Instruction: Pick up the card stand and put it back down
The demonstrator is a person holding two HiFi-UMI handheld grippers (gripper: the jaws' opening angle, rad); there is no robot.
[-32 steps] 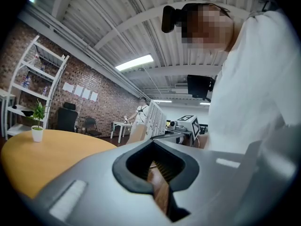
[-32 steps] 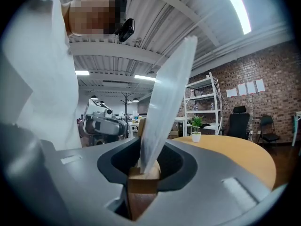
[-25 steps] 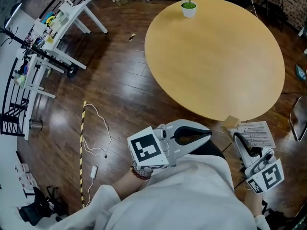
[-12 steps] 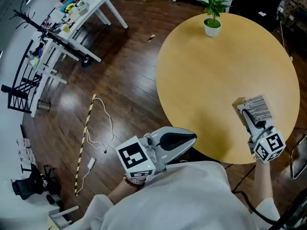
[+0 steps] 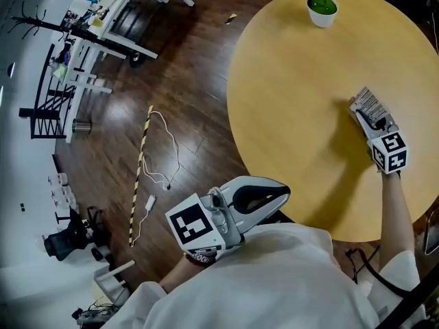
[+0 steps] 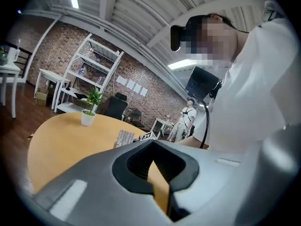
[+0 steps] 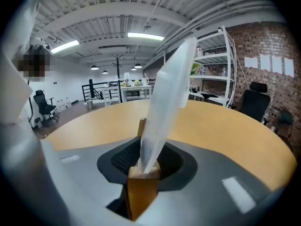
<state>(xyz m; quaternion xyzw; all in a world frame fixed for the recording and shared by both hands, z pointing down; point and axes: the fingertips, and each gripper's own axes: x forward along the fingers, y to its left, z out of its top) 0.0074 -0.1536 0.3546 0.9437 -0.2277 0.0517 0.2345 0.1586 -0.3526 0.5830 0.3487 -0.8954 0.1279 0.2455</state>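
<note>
A: Where is the card stand [image 7: 144, 172] right now?

B: In the right gripper [image 5: 365, 115]. The jaws are pinched on its small wooden block, and the pale card [image 7: 168, 93] rises out of the slot, leaning a little to the right in the right gripper view.

A: Is it on the bench [image 5: 295, 115] or off it?

B: It is over the right side of the round wooden bench, well inside the rim. A shadow lies on the wood to the left of the gripper. I cannot tell whether the block touches the surface.

A: And the left gripper [image 5: 282, 194]?

B: It is low in the head view, close to the person's white top [image 5: 288, 279] and just outside the near edge of the bench, pointing towards it. Its jaws look drawn together, with no object held between them.

A: Anything else about?

B: A potted plant [image 5: 322, 9] stands at the far edge of the bench, well apart from the stand. On the dark wooden floor [image 5: 199, 88] to the left lie a white cable [image 5: 168, 149] and a yellow-and-black striped strip [image 5: 140, 170]
</note>
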